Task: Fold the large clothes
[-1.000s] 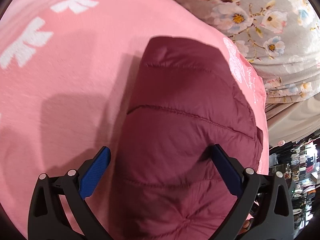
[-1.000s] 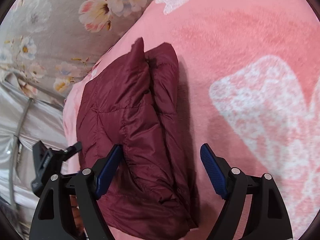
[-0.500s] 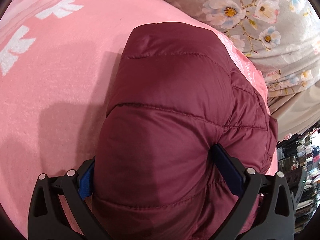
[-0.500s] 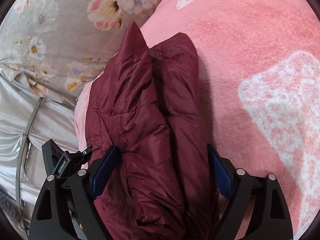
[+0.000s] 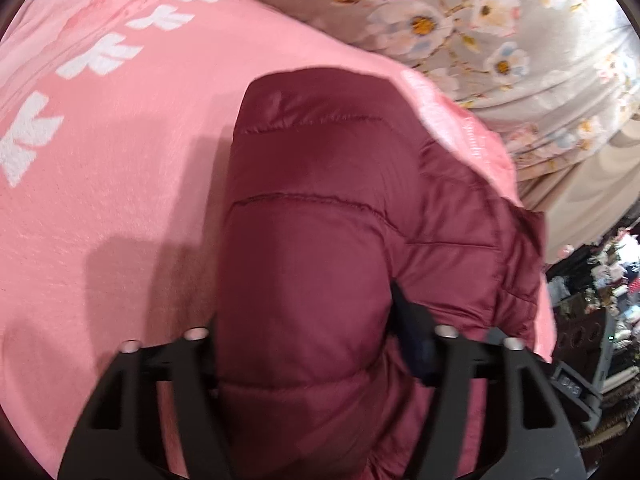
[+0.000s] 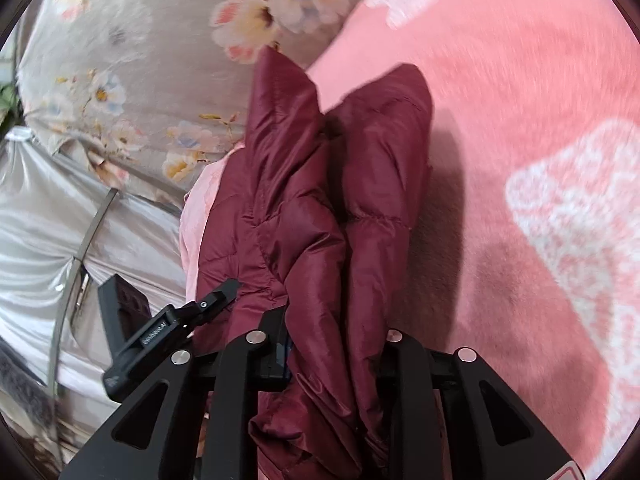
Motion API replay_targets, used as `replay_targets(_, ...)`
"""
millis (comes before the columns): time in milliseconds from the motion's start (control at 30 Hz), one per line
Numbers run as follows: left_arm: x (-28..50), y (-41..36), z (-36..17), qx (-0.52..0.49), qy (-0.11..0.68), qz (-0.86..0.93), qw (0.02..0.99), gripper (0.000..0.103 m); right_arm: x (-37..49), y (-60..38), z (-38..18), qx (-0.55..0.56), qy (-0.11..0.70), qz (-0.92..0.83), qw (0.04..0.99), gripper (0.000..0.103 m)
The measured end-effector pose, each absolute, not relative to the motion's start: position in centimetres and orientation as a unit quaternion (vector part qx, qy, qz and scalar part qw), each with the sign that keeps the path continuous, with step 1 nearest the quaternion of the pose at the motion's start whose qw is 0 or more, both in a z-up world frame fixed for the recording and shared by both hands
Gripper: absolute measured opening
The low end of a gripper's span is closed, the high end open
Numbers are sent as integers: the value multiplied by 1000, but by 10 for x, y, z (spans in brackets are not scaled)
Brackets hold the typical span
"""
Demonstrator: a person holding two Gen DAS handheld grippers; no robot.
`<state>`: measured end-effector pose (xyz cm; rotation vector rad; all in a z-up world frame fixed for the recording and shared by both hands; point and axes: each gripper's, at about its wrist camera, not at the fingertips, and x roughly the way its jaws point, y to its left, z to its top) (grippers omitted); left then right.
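Left wrist view: left tongs (image 5: 308, 344) were closing on a puffy bulge of the maroon quilted jacket (image 5: 320, 216). Padding filled the whole gap between the jaws, the fingers pressed into it on both sides, so I read that as a grip on a thick wad, jaws roughly half open. Frame was motion-blurred.

Right wrist view: right tongs (image 6: 332, 348) were also closing, much narrower, pinching two stacked layers of the same jacket (image 6: 304, 216) near its edge. Fabric ran straight through the jaws and bunched below them. Left tongs showed in this view at the left side, beside the jacket.

Jacket location: on the pink blanket (image 5: 120, 160) of the bed, near the blanket's edge, with the grey floral sheet (image 5: 500, 40) beyond it. It looked already doubled along its length, one half lying over the other.

Step in hand, my read: both ends gripped, ready for a cross fold or for carrying the bundle.

Next move calls for:
- both hands lifting together so the layers stay stacked
- bringing the gripped end over toward the far end, then setting it down flat
- releasing only once the padding settles; it's slippery and springy, likely to puff back open

Risk: the right pinch may hold the outer layers only.
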<state>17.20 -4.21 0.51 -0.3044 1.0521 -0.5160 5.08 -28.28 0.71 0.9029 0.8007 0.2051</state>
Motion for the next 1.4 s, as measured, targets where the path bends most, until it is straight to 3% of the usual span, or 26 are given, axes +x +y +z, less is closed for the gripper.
replay_targets(133, 152, -44, 40, -142, 471, -276, 826, 44, 33, -275, 45, 397, 349, 100, 843, 20)
replay_targets(433, 94, -31, 150, -140, 343, -350, 860, 45, -18, -261, 154, 323, 227, 130, 909, 20)
replay_targets(833, 46, 10, 259, -99, 171, -366, 909, 46, -25, -229, 243, 268, 112, 194, 937, 21)
replay_targets(1133, 85, 35, 278, -94, 126, -350, 924, 48, 32, -206, 263, 239, 90, 212, 943, 21)
replay_targets(1400, 158, 37, 264, -81, 125, -328, 933, 48, 105, -211, 245, 229, 105, 210, 945, 22)
